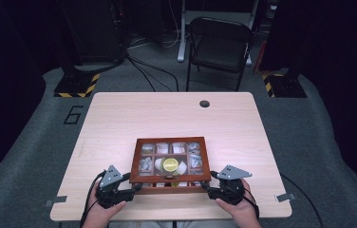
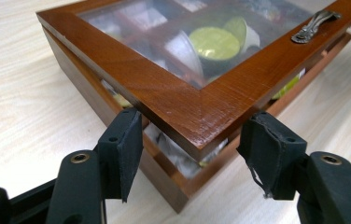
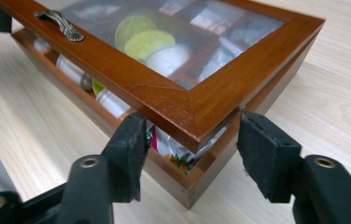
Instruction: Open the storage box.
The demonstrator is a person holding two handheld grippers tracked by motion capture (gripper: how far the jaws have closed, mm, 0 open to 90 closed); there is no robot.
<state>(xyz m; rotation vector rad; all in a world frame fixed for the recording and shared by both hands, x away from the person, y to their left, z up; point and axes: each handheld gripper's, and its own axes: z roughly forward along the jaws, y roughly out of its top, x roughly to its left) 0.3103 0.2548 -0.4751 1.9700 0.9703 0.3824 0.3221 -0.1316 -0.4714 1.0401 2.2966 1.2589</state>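
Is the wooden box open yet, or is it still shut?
Partly open. The glass lid is already lifted off the box at the front, leaving a gap. The left gripper and right gripper each straddle a front lid corner. Swinging the lid fully up remains.

High view overhead, facing forward; both gripper views close on wooden box (image 1: 171,164) near corners

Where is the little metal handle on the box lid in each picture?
High view: the metal handle is too small to make out on the lid's near edge, between the two grippers.
Left gripper view: the metal handle sits at the upper right, on the lid's frame.
Right gripper view: the metal handle sits at the upper left, on the lid's frame.
Shared landmark: the round yellow-green lid under the glass.
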